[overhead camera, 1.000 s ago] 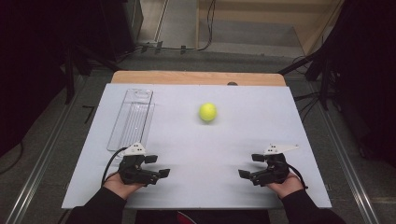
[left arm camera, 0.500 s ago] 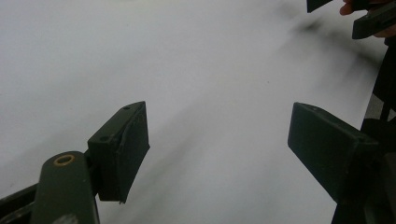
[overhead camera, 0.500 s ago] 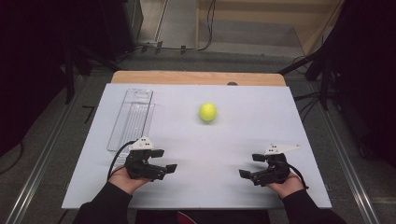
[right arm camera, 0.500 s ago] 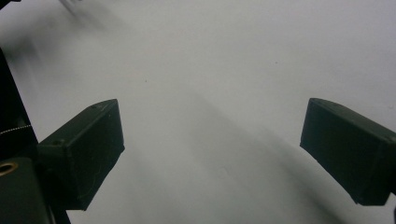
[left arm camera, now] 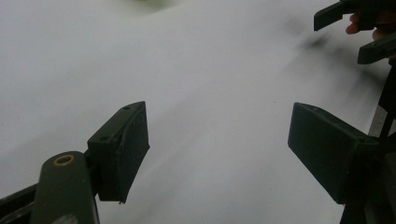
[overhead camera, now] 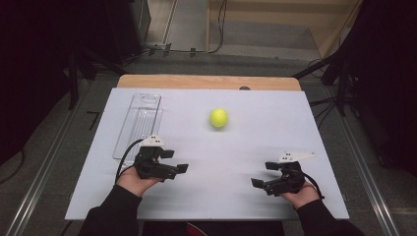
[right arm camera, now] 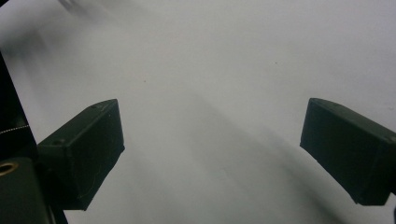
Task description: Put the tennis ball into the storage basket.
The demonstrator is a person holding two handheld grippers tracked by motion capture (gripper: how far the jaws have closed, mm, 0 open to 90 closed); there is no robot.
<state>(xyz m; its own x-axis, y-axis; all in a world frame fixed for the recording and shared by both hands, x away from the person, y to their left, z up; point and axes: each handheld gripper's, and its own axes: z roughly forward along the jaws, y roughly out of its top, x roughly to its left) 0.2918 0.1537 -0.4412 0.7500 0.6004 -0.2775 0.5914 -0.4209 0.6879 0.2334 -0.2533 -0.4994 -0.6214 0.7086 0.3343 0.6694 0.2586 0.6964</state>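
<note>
on the white table top we hold both grippers low at the near edge, jaws apart and nothing between them. our left gripper points toward the middle, just beside the near end of the clear plastic tray; in the left gripper view its pads frame only bare table, with the other gripper's jaws far off at the top right. our right gripper hangs released near the right corner, its pads wide over blank surface. the yellow-green tennis ball sits alone mid-table, well apart from both grippers and to the right of the tray. we judge this the start of the reach (nothing gripped yet). next, we think, the left gripper must go forward to the ball, spread its jaws wider than the ball and close gently so it doesn't roll.
</note>
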